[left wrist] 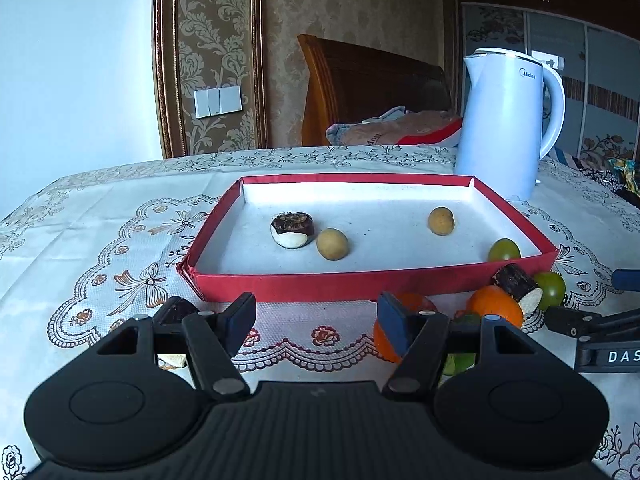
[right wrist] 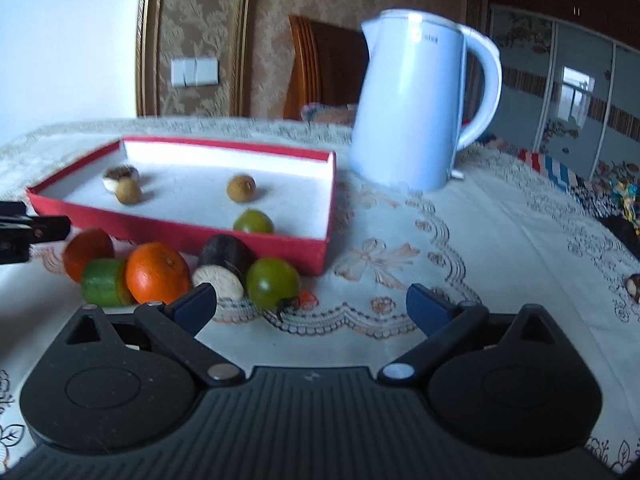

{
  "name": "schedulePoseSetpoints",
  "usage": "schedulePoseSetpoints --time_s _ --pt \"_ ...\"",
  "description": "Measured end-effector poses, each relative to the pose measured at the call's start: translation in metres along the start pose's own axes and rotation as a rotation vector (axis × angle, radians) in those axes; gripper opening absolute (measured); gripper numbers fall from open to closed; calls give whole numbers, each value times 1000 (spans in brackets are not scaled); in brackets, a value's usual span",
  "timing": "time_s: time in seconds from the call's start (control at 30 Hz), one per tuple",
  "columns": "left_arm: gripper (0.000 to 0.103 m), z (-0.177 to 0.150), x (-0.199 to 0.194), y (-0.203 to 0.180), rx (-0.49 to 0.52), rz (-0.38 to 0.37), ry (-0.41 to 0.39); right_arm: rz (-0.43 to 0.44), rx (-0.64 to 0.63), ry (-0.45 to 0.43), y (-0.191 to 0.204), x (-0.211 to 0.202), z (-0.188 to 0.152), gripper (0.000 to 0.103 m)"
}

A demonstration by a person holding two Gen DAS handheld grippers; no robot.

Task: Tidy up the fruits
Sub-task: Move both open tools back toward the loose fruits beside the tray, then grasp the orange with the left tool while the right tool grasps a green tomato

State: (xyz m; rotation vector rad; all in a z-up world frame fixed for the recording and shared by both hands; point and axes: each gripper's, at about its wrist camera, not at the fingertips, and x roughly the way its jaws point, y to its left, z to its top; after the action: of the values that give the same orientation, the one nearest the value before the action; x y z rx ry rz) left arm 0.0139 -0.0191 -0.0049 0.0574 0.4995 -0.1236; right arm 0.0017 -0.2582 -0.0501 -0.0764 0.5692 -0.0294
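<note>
The box (left wrist: pixel 372 280) is red outside, white inside. In it lie two tan-brown longans (left wrist: pixel 332 244), a green tomato (left wrist: pixel 503 250) and a dark-skinned, white-fleshed piece (left wrist: pixel 291 230). Just in front of the box sit oranges (right wrist: pixel 157 272) and a green cucumber chunk (right wrist: pixel 105 282). Behind it stands a pale-blue kettle (left wrist: pixel 504 124), on a white tablecloth (left wrist: pixel 100 248) with brown floral lace.

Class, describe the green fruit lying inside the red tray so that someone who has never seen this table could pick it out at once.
Start at the white kettle on the lace tablecloth; beside it lies the shallow red tray. Inside, near the tray's front wall and kettle-side corner, sits the green fruit. The tray's other round fruits are tan, and the second green fruit lies outside on the cloth.
</note>
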Motion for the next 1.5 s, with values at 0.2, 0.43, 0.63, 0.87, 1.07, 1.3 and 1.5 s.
schedulePoseSetpoints --time_s 0.2,0.43,0.63,0.87,1.07,1.3,1.5 --pt "67 0 1 -1 8 -3 6 -62 -13 30 2 10 2 100" --pt "67 0 3 -1 6 -5 15 -44 33 73 -10 28 9 101" --pt "67 -1 3 -3 14 -3 12 -19 61 92 -13 35 11 103" --pt "67 1 0 2 -31 -48 -2 -5 81 98 -17 36 11 103" --pt "67 9 7 -5 -65 -143 0 -4 82 98 -17 36 11 103" --pt "74 5 16 -21 19 -114 43 -4 82 98 -17 36 11 103" --pt "80 3 0 -2 16 39 -35 -1 85 99 -17 36 10 103"
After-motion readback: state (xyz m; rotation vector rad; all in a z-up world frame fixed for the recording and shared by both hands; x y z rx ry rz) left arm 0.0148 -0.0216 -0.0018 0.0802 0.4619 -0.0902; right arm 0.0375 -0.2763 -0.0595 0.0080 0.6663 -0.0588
